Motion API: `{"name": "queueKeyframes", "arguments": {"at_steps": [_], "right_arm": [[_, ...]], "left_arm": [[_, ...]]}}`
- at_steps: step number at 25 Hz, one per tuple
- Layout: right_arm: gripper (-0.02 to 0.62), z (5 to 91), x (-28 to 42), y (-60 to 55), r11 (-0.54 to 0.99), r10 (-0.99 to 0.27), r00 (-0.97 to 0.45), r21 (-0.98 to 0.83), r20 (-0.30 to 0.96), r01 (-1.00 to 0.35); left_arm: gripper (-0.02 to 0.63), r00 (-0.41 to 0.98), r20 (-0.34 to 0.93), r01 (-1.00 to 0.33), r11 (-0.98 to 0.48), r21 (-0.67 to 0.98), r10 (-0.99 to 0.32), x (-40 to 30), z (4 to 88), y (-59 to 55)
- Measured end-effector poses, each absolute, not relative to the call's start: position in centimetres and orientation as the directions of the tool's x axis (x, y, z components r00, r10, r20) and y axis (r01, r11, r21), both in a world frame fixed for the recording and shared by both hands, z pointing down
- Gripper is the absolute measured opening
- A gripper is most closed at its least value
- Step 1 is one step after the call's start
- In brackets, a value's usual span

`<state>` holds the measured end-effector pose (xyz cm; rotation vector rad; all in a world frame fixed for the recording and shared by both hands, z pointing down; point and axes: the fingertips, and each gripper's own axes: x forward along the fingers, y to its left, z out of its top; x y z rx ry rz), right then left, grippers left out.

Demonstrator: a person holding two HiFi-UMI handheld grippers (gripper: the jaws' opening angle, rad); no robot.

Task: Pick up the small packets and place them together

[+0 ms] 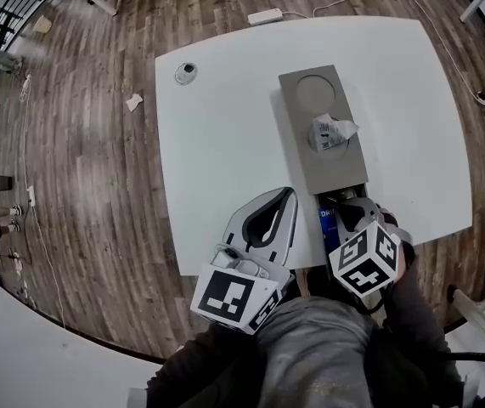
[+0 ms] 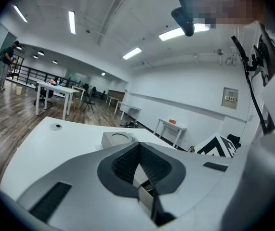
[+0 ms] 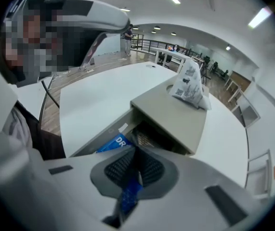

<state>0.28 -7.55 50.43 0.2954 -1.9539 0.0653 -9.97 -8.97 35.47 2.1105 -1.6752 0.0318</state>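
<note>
Matt, smooth white table (image 1: 225,143); grained wooden floor (image 1: 81,185); crinkly plastic white packet (image 1: 331,132); glossy blue packet (image 3: 130,196).

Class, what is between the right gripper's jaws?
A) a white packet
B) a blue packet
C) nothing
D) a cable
B: the right gripper is shut on a blue packet at the open end of the box; the white packet lies on top.

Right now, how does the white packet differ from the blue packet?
The white packet sits free on top of the grey box; the blue packet lies in its open drawer below. The white packet is untouched; the blue packet is pinched in the right gripper. Both are small packets.
</note>
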Motion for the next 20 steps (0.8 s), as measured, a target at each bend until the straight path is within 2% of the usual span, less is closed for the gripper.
{"name": "queueKeyframes", "arguments": {"at_steps": [11,20], "right_arm": [[0.007,47.3,2.3,-6.1,0.959,-0.253,-0.437,0.163,0.863,-0.233],[0.006,37.9,5.1,-5.1,0.901,-0.433,-0.595,0.31,0.677,-0.302]], "left_arm": [[0.003,0.274,0.246,-0.937,-0.2,0.287,-0.93,-6.4,33.1,-7.3],[0.003,0.278,0.171,-0.941,-0.232,0.248,-0.945,-0.3,29.8,-4.0]]}}
